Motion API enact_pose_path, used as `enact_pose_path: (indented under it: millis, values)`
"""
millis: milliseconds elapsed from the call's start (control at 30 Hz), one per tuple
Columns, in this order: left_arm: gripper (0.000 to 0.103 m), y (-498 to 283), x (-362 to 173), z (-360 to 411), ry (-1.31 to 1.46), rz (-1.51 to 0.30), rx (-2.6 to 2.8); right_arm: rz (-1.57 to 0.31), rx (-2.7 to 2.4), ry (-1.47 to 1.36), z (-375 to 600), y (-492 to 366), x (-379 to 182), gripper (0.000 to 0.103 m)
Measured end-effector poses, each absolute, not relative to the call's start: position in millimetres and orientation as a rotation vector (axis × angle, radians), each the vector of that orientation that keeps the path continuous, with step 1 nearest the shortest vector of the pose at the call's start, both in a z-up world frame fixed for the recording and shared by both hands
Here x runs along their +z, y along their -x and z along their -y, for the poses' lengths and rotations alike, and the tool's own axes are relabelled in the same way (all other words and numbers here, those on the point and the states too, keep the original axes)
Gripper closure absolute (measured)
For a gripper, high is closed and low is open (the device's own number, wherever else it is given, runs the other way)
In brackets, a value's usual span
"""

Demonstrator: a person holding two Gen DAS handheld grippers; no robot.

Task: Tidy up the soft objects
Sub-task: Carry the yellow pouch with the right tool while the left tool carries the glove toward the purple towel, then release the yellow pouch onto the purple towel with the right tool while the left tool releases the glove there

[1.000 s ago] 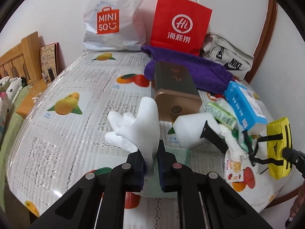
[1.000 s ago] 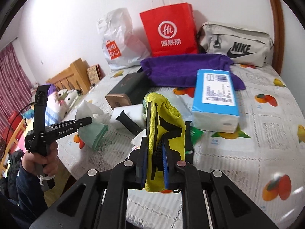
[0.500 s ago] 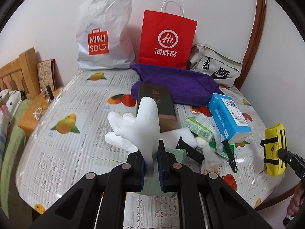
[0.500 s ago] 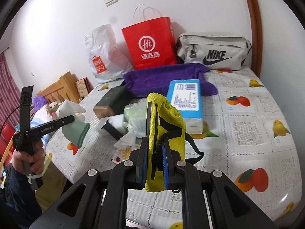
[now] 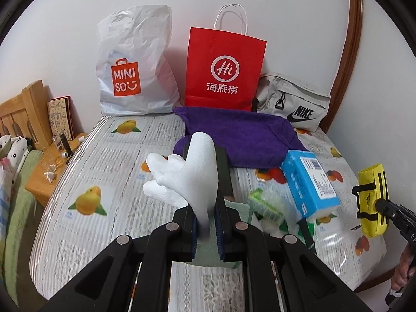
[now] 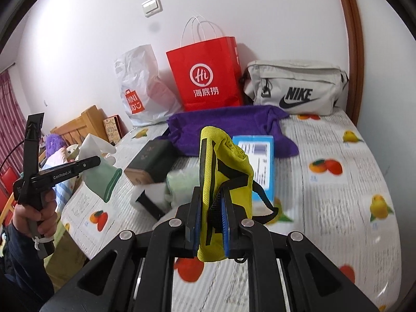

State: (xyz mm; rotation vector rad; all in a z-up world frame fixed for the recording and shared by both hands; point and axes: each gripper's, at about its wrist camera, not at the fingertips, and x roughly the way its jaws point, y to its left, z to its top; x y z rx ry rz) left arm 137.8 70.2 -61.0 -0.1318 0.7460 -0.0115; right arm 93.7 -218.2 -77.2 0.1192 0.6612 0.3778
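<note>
My left gripper (image 5: 206,230) is shut on a white glove with a green cuff (image 5: 193,179), held up above the table. From the right wrist view the same glove (image 6: 102,167) hangs from the left gripper (image 6: 96,160) at the left, in a person's hand. My right gripper (image 6: 211,227) is shut on a yellow pouch with black straps (image 6: 228,171), lifted over the table. In the left wrist view that pouch (image 5: 371,200) shows at the right edge. A purple towel (image 5: 241,136) lies at the back of the table.
A fruit-print cloth covers the table (image 6: 345,171). On it lie a blue tissue pack (image 5: 309,184), a dark box (image 6: 150,165) and green packets (image 5: 265,204). A white bag (image 5: 132,70), red paper bag (image 5: 225,70) and grey Nike bag (image 6: 296,88) line the wall.
Both grippers have risen and drawn back from the table with the glove and the pouch held. The table items now look smaller and lower in both views.
</note>
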Motion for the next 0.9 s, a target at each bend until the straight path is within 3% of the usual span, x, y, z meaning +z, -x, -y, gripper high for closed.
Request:
enact_pose_path:
  millis: [900]
  values:
    - [0.092, -277, -54, -76, 0.153, -0.751, -0.048, -0.606, 0.409, -0.016, 191, -256, -46, 0.09]
